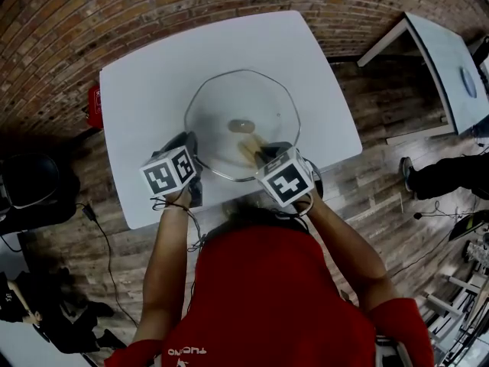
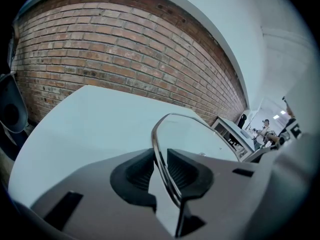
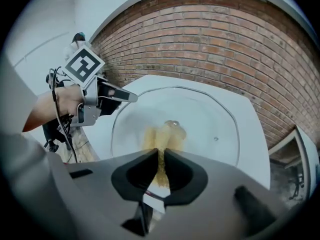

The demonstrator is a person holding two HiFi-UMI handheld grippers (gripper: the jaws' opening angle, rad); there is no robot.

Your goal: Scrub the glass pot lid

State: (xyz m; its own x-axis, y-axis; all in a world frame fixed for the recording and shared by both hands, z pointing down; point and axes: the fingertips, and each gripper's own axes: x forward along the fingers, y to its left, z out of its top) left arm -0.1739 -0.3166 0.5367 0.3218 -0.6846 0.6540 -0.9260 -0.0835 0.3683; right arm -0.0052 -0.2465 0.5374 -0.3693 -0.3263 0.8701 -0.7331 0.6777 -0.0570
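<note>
A round glass pot lid (image 1: 229, 102) lies on the white table (image 1: 145, 90), its knob (image 1: 243, 125) showing at the centre. My left gripper (image 1: 191, 150) is shut on the lid's near left rim; in the left gripper view the metal rim (image 2: 161, 149) runs between the two pads. My right gripper (image 1: 260, 154) is shut on a thin tan scrub pad (image 1: 249, 147) that rests on the glass just in front of the knob. In the right gripper view the scrub pad (image 3: 161, 156) sticks out between the jaws, blurred, over the lid (image 3: 215, 114), and the left gripper (image 3: 131, 98) grips the rim at the left.
A red object (image 1: 94, 105) sits at the table's left edge. A second white table (image 1: 451, 60) stands at the far right. A black chair (image 1: 30, 189) and cables lie on the wooden floor at the left. A brick wall runs behind.
</note>
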